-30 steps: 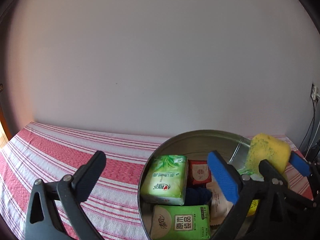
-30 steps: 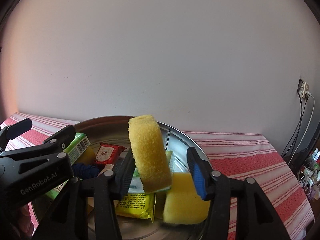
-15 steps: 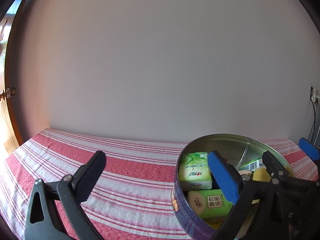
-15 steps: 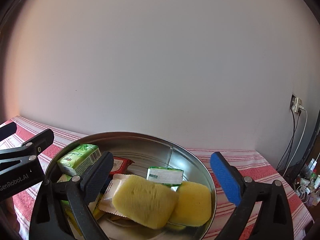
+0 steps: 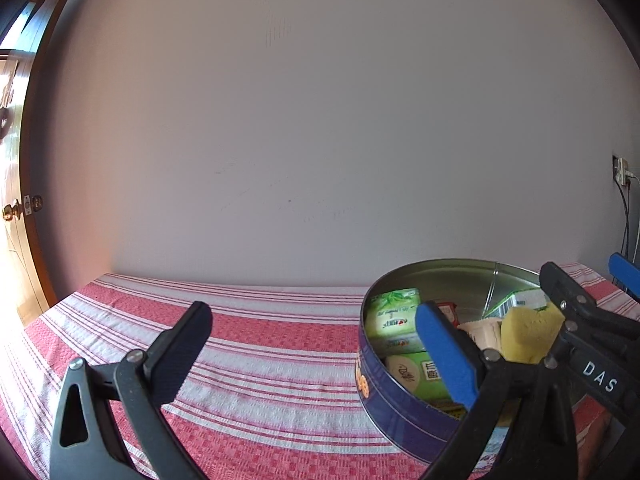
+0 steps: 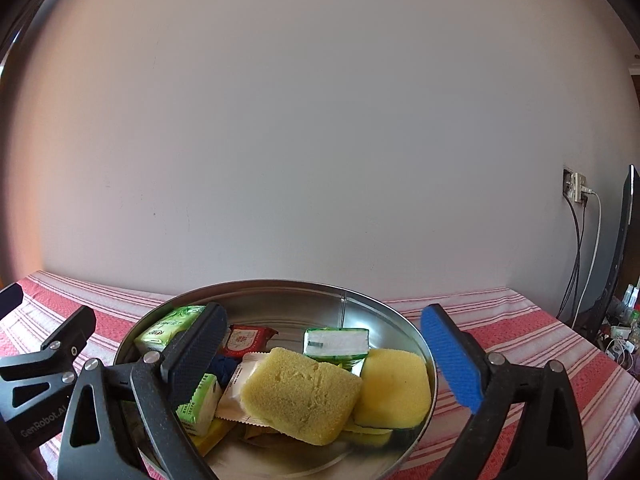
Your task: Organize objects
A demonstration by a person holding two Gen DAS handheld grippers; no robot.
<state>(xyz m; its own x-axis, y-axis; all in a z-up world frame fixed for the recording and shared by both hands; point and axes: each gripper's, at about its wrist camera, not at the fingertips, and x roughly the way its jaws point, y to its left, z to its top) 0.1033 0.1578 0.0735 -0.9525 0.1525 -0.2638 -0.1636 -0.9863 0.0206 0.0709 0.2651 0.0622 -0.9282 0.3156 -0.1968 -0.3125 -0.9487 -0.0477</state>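
A round metal tin with a blue outer wall stands on the red-and-white striped cloth. Inside lie two yellow sponges, green tissue packs, a red sachet and a white packet. My right gripper hangs open just above the tin, the sponges lying loose below its jaws. My left gripper stands open to the tin's left over the cloth, its blue finger in front of the tin. The right gripper's black frame shows in the left wrist view.
The striped cloth covers the table up to a plain wall. A wooden door with a knob is at far left. A wall socket with cables and a dark screen edge stand at right.
My right gripper opened and let go of the yellow sponge, which dropped into the tin beside the other sponge. My left gripper swung left, away from the tin.
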